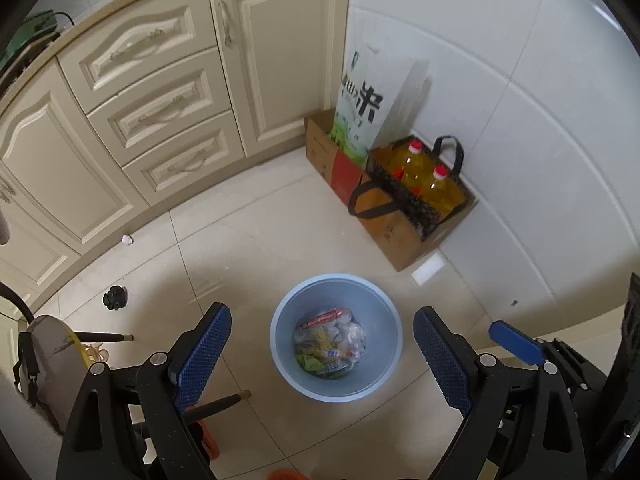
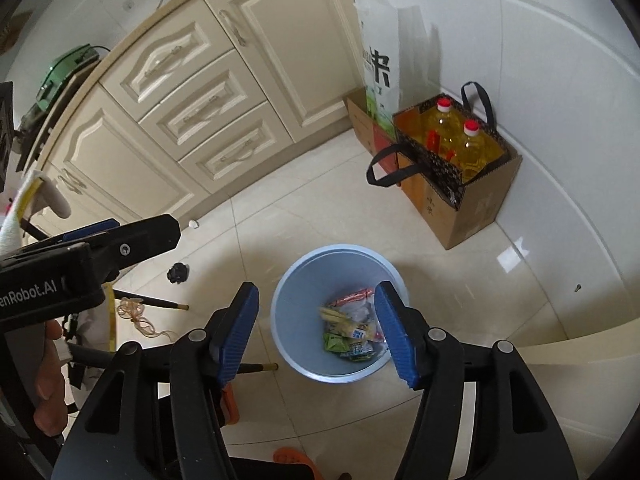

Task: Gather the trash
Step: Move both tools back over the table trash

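Observation:
A light blue bin [image 1: 288, 312] stands on the tiled floor and holds wrappers and crumpled plastic [image 1: 330, 346]. It also shows in the right wrist view [image 2: 296, 284] with the same trash [image 2: 352, 332] inside. My left gripper [image 1: 322, 354] is open and empty, held above the bin. My right gripper [image 2: 316, 334] is open and empty, also above the bin. A small white scrap [image 1: 127, 239] lies by the cabinet base, and it shows in the right wrist view [image 2: 193, 224]. A dark crumpled object [image 1: 115, 298] lies on the floor left of the bin.
Cream cabinets [image 1: 160, 92] line the back. A cardboard box [image 1: 396, 236] with oil bottles [image 1: 416, 168] and a rice bag [image 1: 360, 112] stands by the white wall. Chair legs [image 1: 216, 402] and a stringy scrap [image 2: 140, 318] are at the left. The left gripper's body [image 2: 92, 256] shows in the right view.

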The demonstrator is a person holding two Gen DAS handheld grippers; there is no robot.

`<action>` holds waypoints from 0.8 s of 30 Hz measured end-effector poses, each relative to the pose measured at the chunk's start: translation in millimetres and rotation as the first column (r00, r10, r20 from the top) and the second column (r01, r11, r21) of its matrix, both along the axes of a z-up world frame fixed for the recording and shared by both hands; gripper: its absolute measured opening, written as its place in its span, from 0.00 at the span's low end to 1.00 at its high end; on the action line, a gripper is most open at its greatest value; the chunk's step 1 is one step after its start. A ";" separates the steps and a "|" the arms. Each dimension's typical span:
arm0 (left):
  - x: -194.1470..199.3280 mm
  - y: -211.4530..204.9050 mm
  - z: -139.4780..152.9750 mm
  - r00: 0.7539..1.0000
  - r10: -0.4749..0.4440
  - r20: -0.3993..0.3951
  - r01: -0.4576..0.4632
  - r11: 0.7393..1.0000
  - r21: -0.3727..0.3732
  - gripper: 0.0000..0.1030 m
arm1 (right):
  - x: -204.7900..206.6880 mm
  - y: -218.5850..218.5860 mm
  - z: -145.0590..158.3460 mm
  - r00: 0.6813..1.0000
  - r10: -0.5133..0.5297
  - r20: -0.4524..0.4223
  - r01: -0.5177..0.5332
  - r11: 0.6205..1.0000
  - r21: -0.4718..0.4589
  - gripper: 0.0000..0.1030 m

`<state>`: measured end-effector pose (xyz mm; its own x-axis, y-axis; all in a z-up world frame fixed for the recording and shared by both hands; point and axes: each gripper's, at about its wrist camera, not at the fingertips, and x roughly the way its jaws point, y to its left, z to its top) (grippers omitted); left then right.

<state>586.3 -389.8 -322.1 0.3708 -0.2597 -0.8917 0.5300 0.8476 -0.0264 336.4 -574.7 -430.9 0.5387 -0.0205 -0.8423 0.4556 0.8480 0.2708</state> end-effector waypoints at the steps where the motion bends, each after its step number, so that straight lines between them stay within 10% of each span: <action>1: -6.7 5.8 8.2 1.000 0.004 0.013 -0.004 1.000 -0.004 0.87 | -1.6 3.7 6.3 1.000 0.005 0.007 -0.005 1.000 -0.006 0.61; 13: -107.1 128.1 142.8 0.957 0.120 0.264 -0.098 0.991 -0.096 0.91 | -6.7 82.6 117.4 0.976 0.114 0.185 -0.098 0.991 -0.094 0.76; 24: -181.2 312.0 203.3 0.856 0.304 0.419 -0.270 0.953 -0.139 0.99 | 39.2 225.8 193.4 0.891 0.361 0.274 -0.309 0.926 -0.217 0.91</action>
<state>405.1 -77.8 -118.7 0.7808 -0.1398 -0.6089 0.2362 0.9683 0.0806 375.6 -348.8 -237.5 0.7661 0.0837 -0.6372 0.0545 0.9795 0.1941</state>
